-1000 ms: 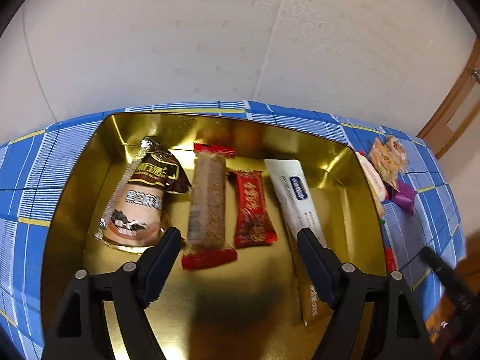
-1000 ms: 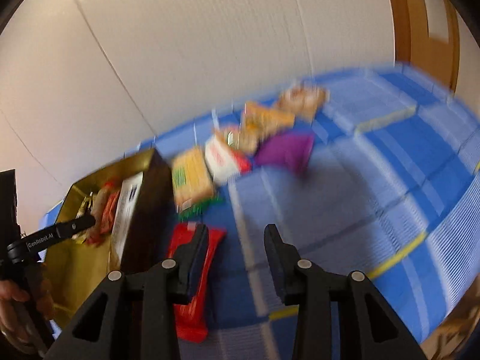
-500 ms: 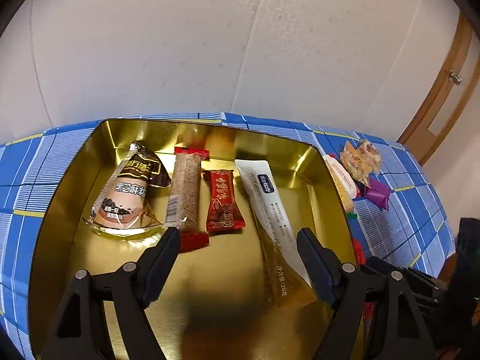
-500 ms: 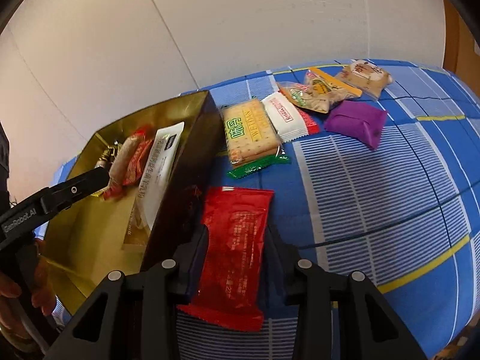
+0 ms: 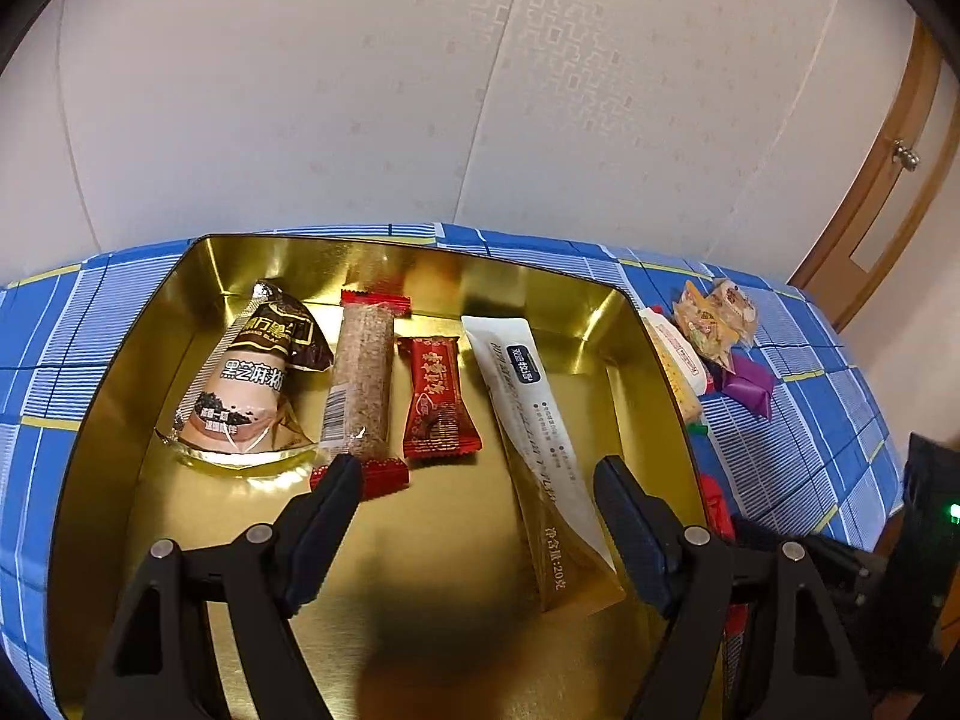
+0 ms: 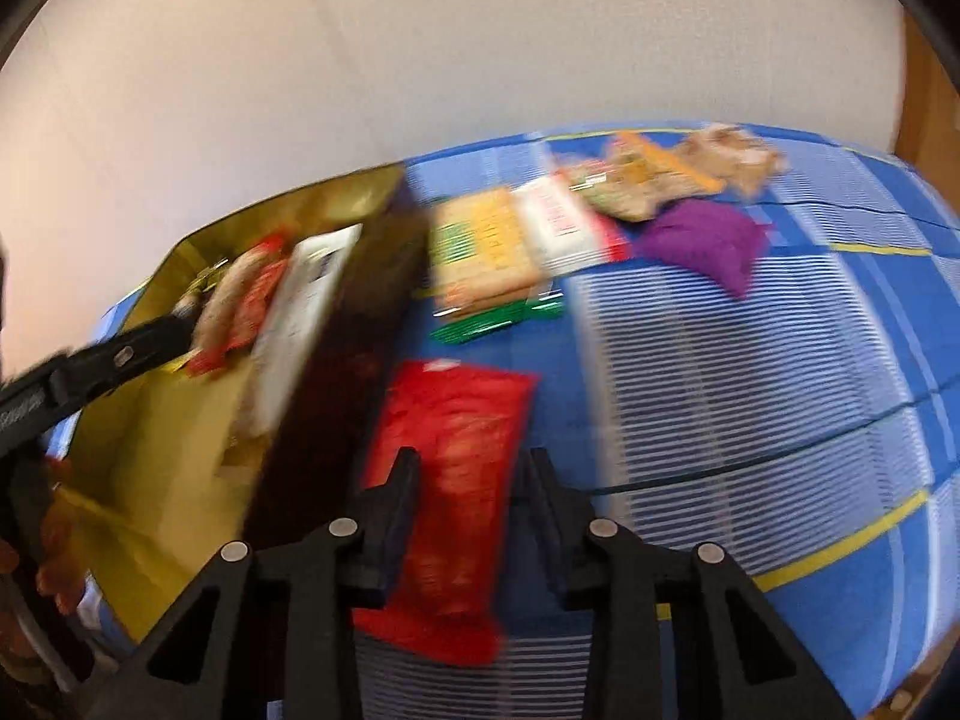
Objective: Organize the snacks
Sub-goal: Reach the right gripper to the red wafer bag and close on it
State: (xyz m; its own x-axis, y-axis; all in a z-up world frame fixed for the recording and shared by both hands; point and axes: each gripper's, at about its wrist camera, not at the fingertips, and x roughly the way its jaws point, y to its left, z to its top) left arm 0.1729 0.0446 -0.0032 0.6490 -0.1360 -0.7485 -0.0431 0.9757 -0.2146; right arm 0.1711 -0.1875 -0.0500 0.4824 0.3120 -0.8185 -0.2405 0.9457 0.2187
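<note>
Red snack packet [image 6: 456, 468] flat beside gold tin [image 5: 108, 420]

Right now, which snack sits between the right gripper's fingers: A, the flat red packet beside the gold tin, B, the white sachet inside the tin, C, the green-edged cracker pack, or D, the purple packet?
A: in the right wrist view the flat red packet lies on the blue cloth beside the gold tin, with the right gripper straddling it, jaws just closing in.

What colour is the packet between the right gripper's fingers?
Red packet; shows best in the right wrist view.
</note>
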